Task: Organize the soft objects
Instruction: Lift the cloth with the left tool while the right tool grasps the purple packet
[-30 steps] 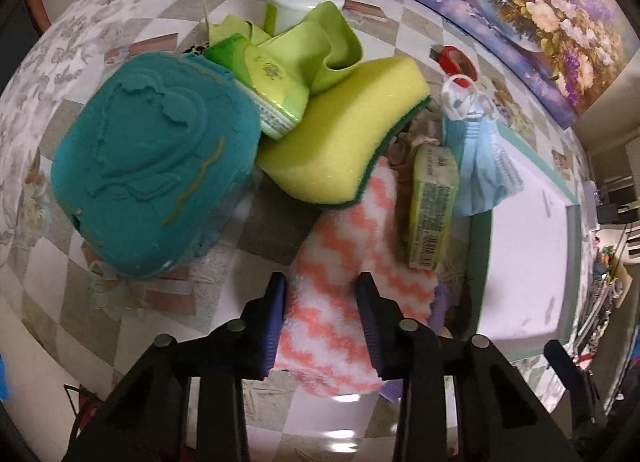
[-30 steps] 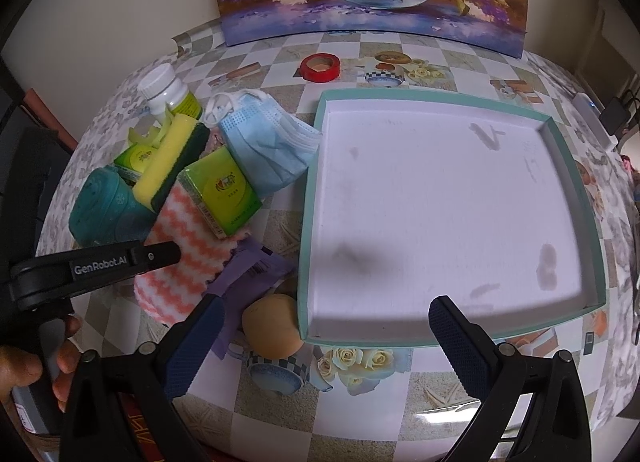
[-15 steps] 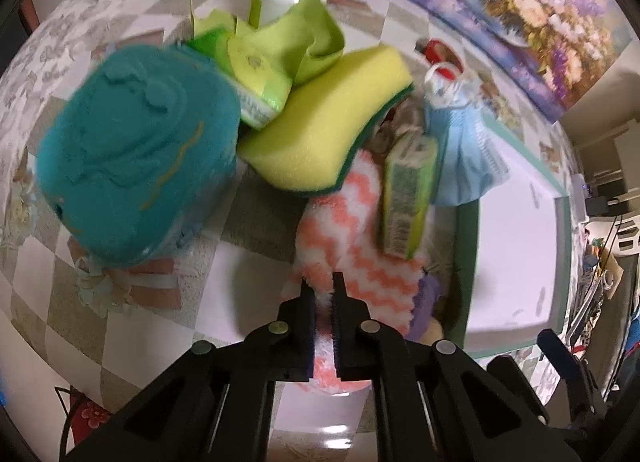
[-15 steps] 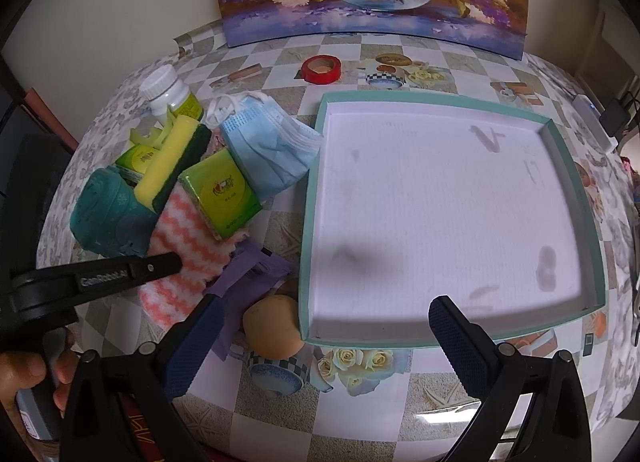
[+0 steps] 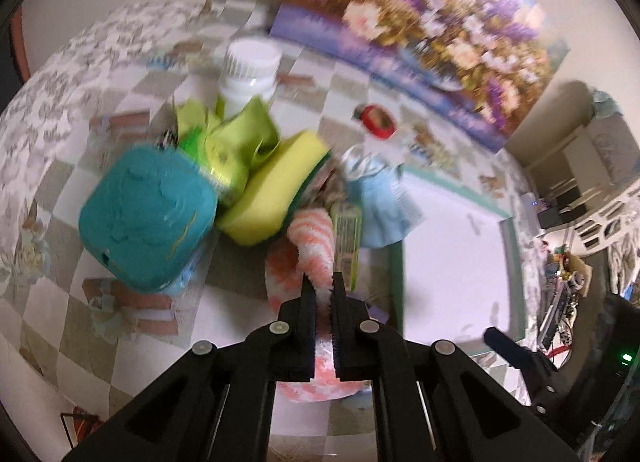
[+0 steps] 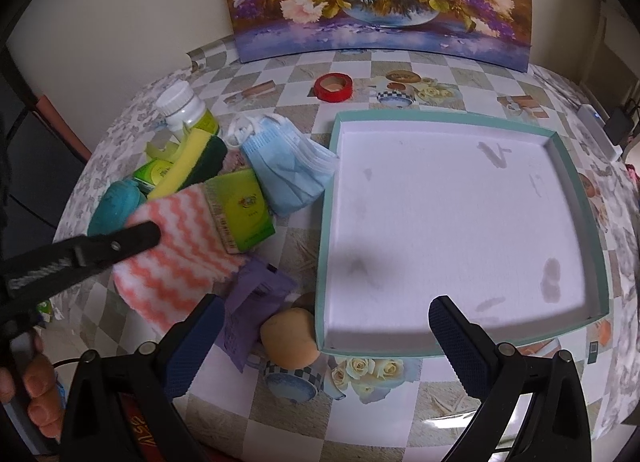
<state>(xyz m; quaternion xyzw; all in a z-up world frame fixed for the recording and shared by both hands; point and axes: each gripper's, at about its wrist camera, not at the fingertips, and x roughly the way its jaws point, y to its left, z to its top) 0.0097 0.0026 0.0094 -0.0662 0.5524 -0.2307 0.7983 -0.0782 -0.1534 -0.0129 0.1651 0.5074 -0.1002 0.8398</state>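
1. Left wrist view, grip: the left gripper [image 5: 324,294] has its jaws drawn narrow and pinched on the near edge of the pink-and-white cloth [image 5: 316,238]. The cloth hangs up from the table [image 5: 52,149] in a fold. Its far end lies against the yellow sponge [image 5: 272,185] and the green tissue pack [image 5: 346,229].

2. Left wrist view, surroundings: a teal pouch [image 5: 148,213], a white bottle [image 5: 250,73] and a blue face mask [image 5: 380,197] crowd the cloth. The teal-rimmed tray [image 5: 508,221] lies just beyond.

3. Left wrist view, risk: the pinch takes only a thin edge, so the cloth could slip out in transit. The trailing fold could also drag the tissue pack or sponge along, since both sit against it.

4. Left wrist view, change: a second ago the jaws stood apart over the flat cloth. They have since closed on it and the hand has risen; the picture is now blurred.

5. Right wrist view, state: the right gripper [image 6: 320,326] is spread wide, holds nothing, and hovers over the near rim of the tray [image 6: 328,197]. The tray holds nothing.

6. Right wrist view, task item: the cloth [image 6: 180,246] is lifted in the left gripper [image 6: 132,238], left of the tray, above a purple sachet [image 6: 252,302] and near a tan ball [image 6: 290,338].

7. Right wrist view, risk: the carry path to the tray passes near the right gripper's left finger, so the cloth could snag there.

8. Right wrist view, change: the right gripper has kept its place; the cloth's edge has come off the table.
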